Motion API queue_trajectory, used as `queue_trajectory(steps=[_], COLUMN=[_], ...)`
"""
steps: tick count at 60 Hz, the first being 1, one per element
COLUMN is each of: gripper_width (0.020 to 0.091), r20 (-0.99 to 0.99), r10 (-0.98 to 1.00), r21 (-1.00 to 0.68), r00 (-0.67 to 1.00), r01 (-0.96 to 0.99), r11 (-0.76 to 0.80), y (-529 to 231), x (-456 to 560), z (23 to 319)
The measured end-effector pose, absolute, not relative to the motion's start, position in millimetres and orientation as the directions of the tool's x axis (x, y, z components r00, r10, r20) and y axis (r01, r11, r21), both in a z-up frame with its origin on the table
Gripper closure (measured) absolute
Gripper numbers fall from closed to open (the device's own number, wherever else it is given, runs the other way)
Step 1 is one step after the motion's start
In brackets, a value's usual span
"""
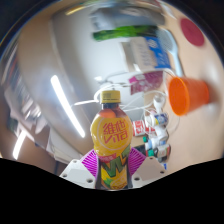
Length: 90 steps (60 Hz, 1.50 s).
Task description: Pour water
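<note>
Yellow-capped clear plastic bottle of amber drink sits pinched in the tool, lifted and tilted. The orange plastic cup waits at two o'clock; pouring likely needs swinging there.

Bottle with yellow cap and yellow-red label, amber drink inside, is standing upright between the gripper's pink-padded fingers, pads pressing its lower sides. Orange cup is lying tipped beyond, well apart.
</note>
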<state>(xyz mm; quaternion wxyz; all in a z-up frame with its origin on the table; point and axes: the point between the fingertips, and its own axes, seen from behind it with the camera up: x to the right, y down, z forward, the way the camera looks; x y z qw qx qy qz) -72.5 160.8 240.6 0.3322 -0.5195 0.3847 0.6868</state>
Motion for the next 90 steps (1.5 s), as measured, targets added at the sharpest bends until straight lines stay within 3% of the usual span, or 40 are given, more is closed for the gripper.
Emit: queue_trajectory(steps=[6, 13, 18, 23, 36, 47, 61, 79, 83, 90], gripper_width=[0.0748, 0.0747, 0.0746, 0.0745, 0.0746, 0.0744, 0.0715, 0.0676, 0.0642, 0.0492], r20=[-0.954, -0.714, -0.474, -0.313, -0.110, -0.126, -0.064, -0.052, -0.054, -0.077], r10=[0.258, 0.355, 0.287, 0.150, 0.026, 0.069, 0.101, 0.109, 0.104, 0.092], r21=[-0.247, -0.671, -0.857, -0.940, -0.993, -0.984, -0.983, -0.992, -0.991, -0.983], r00=[0.153, 0.603, 0.832, 0.938, 0.994, 0.990, 0.993, 0.993, 0.993, 0.993], r01=[-0.888, -0.735, -0.511, -0.328, -0.109, -0.116, -0.045, -0.038, -0.041, -0.060], r11=[-0.389, -0.100, 0.068, 0.094, -0.039, -0.134, -0.178, -0.122, -0.125, -0.176], y=[157.8, 141.5, 141.2, 138.3, 168.6, 181.8, 180.8, 181.4, 181.5, 182.1], x=[-37.0, 36.3, 102.3, 145.4, 209.3, 196.6, 190.7, 189.5, 189.8, 190.3], z=[291.4, 340.1, 337.4, 318.0, 179.3, 112.3, 74.3, 78.1, 78.1, 68.4])
